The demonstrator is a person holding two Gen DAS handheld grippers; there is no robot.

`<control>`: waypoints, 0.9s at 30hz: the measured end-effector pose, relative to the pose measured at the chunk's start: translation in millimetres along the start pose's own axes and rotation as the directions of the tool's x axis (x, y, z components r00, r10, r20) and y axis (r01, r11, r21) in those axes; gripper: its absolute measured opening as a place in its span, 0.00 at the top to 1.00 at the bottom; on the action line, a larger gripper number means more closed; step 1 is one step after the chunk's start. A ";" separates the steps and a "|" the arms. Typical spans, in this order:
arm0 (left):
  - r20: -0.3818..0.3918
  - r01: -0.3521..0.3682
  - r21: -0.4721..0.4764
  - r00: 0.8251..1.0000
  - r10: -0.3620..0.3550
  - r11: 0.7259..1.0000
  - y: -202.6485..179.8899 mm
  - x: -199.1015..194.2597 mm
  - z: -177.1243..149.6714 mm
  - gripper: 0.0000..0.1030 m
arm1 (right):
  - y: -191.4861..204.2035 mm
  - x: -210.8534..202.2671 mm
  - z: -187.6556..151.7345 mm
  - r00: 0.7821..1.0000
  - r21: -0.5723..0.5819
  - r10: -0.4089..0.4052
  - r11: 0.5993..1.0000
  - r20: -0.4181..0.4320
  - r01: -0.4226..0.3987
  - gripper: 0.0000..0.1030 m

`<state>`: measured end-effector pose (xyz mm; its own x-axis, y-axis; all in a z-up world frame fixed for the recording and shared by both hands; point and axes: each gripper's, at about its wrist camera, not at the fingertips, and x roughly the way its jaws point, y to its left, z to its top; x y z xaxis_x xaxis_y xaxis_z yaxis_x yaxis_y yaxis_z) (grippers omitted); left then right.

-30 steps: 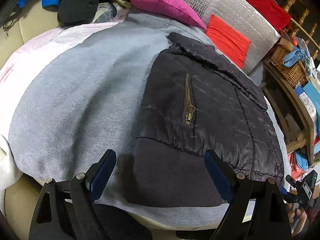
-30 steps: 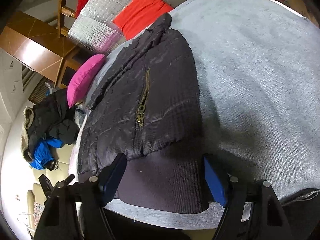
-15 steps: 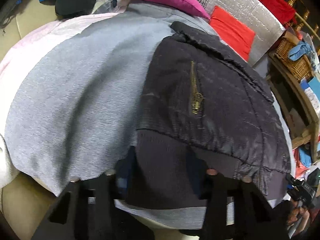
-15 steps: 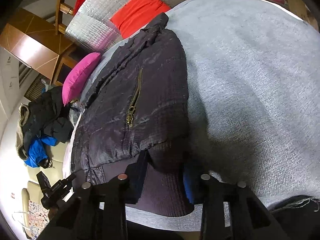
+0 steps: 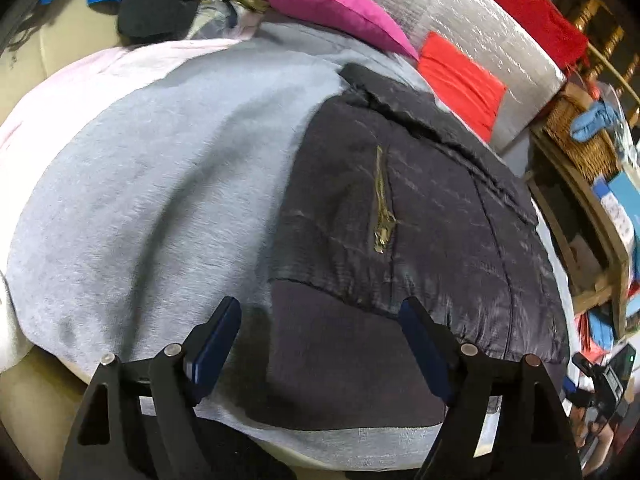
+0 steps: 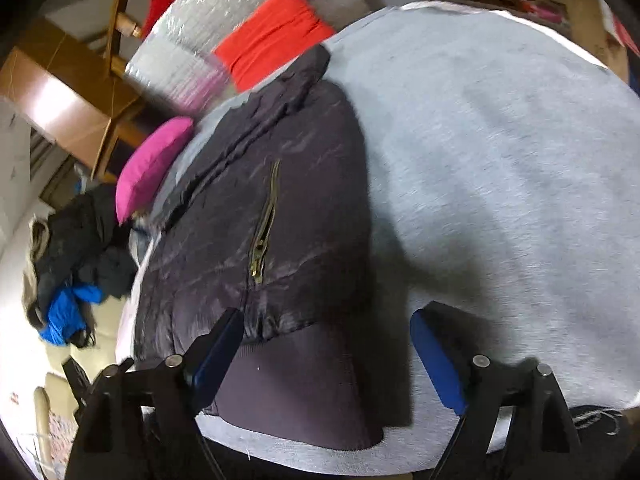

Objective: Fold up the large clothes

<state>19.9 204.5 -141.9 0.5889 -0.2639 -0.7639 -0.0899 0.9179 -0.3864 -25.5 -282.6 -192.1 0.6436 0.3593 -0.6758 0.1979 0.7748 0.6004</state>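
A black quilted jacket point(image 5: 420, 208) with a brass pocket zipper lies folded on a grey cloth point(image 5: 160, 184); it also shows in the right wrist view point(image 6: 280, 220). Its dark knit hem band point(image 5: 344, 356) faces me. My left gripper point(image 5: 320, 344) is open, its blue pads either side of the hem band's left part, holding nothing. My right gripper point(image 6: 326, 354) is open over the hem band's right corner point(image 6: 304, 384), holding nothing.
A pink cushion point(image 5: 332, 4), a red cushion point(image 5: 460, 80) and a silver foil mat point(image 5: 452, 12) lie beyond the jacket. A pile of dark and blue clothes point(image 6: 72, 264) sits at the far side. A wicker basket point(image 5: 580, 140) and wooden shelves stand on the right.
Both grippers closed on the hem band half a second ago and have now opened again and let it go. The jacket lies much as before.
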 end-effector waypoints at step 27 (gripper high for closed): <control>0.075 -0.024 0.047 0.997 0.020 0.999 -12.1 -33.6 -8.7 0.47 | 0.1 -20.7 30.4 0.998 -0.095 -0.069 0.993 0.011 0.070 0.15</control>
<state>-5.8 199.7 -116.0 0.6457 -0.2221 -0.7305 -0.0663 0.9368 -0.3434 -16.3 -305.8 -165.1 0.6366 0.2987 -0.7110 0.1716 0.8439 0.5082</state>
